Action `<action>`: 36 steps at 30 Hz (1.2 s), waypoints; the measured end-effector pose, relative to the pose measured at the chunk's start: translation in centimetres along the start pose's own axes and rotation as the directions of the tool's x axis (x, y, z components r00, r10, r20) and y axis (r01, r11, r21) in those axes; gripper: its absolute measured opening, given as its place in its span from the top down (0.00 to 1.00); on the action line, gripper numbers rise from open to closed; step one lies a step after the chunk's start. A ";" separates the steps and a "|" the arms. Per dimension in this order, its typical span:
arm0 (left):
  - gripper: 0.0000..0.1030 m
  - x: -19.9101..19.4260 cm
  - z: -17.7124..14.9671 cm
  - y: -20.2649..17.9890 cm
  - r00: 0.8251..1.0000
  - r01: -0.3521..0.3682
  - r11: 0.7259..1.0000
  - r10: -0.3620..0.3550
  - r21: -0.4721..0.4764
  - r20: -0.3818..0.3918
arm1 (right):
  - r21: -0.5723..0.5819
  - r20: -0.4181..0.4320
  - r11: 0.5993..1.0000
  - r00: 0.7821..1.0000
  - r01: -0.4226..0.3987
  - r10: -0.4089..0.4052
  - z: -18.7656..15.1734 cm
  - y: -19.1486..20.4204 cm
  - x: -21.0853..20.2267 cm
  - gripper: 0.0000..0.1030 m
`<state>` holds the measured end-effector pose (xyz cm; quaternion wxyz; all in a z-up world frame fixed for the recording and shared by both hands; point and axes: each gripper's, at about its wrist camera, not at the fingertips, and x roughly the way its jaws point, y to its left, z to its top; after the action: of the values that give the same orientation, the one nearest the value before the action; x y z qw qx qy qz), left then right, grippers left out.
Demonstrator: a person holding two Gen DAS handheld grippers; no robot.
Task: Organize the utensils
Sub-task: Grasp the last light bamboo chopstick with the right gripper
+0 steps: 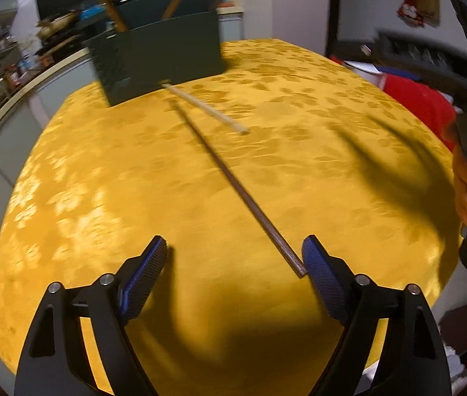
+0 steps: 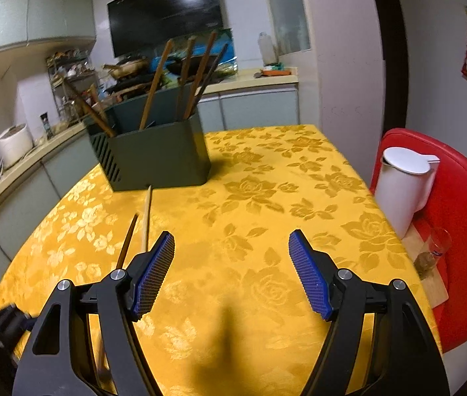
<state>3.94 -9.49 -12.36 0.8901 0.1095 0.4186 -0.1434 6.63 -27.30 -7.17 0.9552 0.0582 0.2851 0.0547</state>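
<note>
On the yellow floral tabletop (image 2: 253,198) two chopsticks lie loose, not yet in the dark green utensil holder (image 2: 154,151) that stands at the far side with several chopsticks already upright in it. The dark brown chopstick (image 1: 233,181) runs lengthwise away from the left gripper (image 1: 235,255), its near end just beside the inner face of that gripper's right-hand pad and its far end pointing toward the holder; its long axis is roughly in line with the fingers rather than across them. The pale wooden chopstick (image 1: 207,109) lies farther off, one end at the foot of the holder. The left gripper's jaws stand wide open with nothing between the pads, and it is clearly the nearer tool. The right gripper (image 2: 231,274) also hangs with jaws spread apart and empty, both sticks off to its left. I judge the next move needs the left jaws turned to cross the brown stick before closing. No brand or writing is legible; a white lidded pitcher (image 2: 405,188) sits on a red stool (image 2: 464,217).
</note>
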 end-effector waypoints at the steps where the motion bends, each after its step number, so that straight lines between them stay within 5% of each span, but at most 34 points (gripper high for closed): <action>1: 0.26 -0.1 -0.2 1.0 1.000 -0.012 1.000 0.012 -0.019 0.000 | -0.010 -0.008 1.000 1.000 -0.009 0.008 -0.2 0.3 0.2 0.32; 9: 0.45 -0.4 -1.0 6.2 0.998 -0.055 0.987 0.057 -0.152 0.007 | -0.085 -0.083 0.993 0.994 -0.077 0.070 -1.2 3.3 2.1 0.41; 23: 0.46 -0.2 -1.1 5.9 0.997 -0.068 0.984 0.074 -0.164 0.034 | -0.168 -0.309 0.974 0.947 -0.149 0.091 -1.4 8.3 8.0 0.44; 29: 0.46 -0.2 -1.2 5.9 0.996 -0.067 0.985 0.075 -0.161 0.043 | -0.200 -0.333 0.969 0.940 -0.148 0.075 -0.8 9.9 9.7 0.45; 36: 0.46 -0.3 -1.3 5.8 0.996 -0.068 0.985 0.077 -0.157 0.051 | -0.223 -0.334 0.967 0.941 -0.125 0.044 -0.3 10.4 10.8 0.68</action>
<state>4.90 -3.60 -12.50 0.9120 0.0508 0.3988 -0.0810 14.70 -15.53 -11.80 0.8914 -0.0558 0.4278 0.1391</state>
